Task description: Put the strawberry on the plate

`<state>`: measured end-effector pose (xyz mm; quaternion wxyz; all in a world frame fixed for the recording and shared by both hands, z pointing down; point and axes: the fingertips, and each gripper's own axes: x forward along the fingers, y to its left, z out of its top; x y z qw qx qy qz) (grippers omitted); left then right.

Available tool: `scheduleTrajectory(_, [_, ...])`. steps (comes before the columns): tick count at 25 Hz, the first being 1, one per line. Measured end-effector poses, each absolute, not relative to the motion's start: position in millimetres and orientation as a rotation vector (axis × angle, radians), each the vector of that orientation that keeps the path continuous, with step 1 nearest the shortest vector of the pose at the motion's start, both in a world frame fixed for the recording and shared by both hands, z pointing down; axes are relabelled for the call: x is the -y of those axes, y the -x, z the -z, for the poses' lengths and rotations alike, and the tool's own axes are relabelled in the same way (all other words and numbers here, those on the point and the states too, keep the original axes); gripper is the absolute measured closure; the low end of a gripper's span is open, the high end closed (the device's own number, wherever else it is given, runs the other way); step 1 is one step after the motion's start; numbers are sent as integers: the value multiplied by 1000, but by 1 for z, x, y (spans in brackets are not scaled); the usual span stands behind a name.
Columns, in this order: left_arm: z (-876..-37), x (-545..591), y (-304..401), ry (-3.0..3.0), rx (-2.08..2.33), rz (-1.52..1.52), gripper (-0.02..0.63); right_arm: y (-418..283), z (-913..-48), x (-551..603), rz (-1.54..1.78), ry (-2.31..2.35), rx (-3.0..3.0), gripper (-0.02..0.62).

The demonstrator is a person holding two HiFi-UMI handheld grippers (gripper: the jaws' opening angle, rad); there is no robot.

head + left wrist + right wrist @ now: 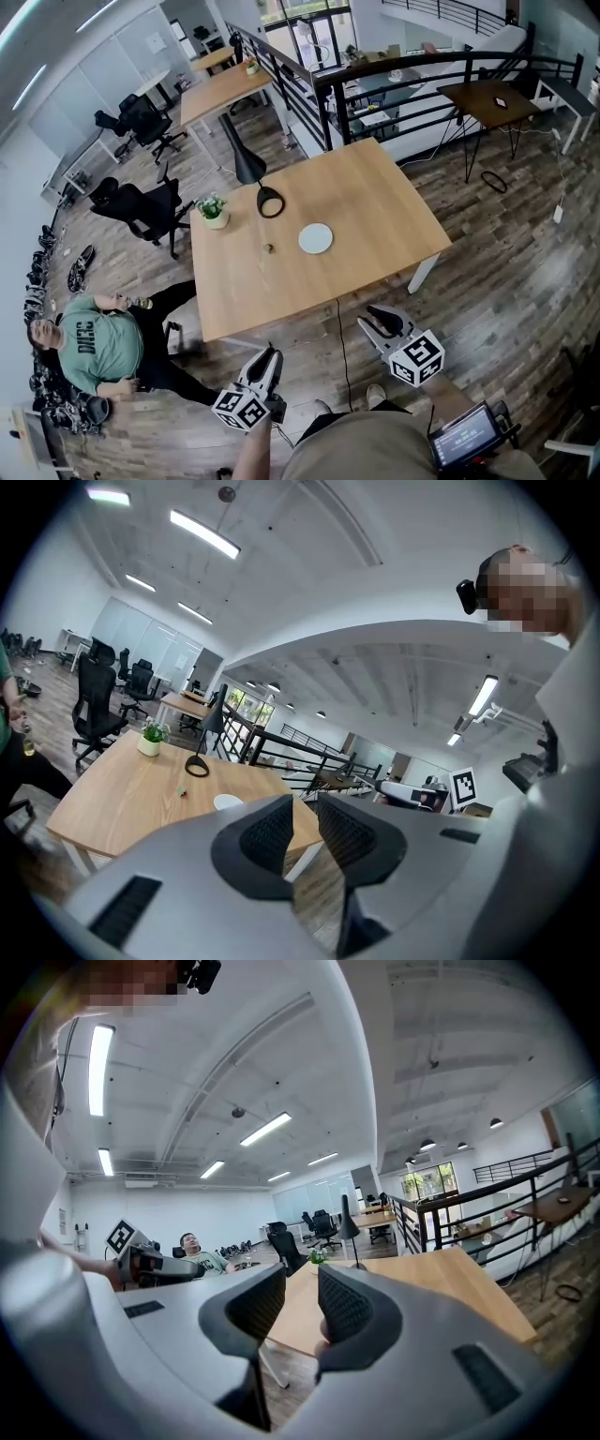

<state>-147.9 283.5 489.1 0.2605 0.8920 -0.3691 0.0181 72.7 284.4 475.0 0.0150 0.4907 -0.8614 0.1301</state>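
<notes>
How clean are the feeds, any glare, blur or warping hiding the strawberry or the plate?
Head view: strong fisheye bending, even light, no glare; the plate is clear, the strawberry only a tiny dark speck. Left gripper view: dark corners, the left claw fills the lower frame, both items small beyond it. Right gripper view: bright ceiling lights, the right claw up front; neither item shows.

White plate (316, 238); pale wood table (375, 197); black lamp (246, 161); green shirt (98, 345); dark wood floor (506, 281).
</notes>
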Motion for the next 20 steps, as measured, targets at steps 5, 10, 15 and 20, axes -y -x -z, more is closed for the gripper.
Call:
scheduleTrajectory(5, [-490,-295,128,-2404,1041,-86,522,-106,-487,-283,-442,-1551,2679,500])
scheduleTrajectory(10, [-493,-303,111,-2388,1070,-115,522,-135,-497,-275,-487,-1572,2674,500])
scheduleTrajectory(15, [-503,-312,112,-2356,1084,-99,522,-144,-509,-273,-534,-1561,2655,500])
scheduleTrajectory(20, [-512,-297,125,-2330,1097,-82,522,-136,-515,-258,-539,-1552,2628,501])
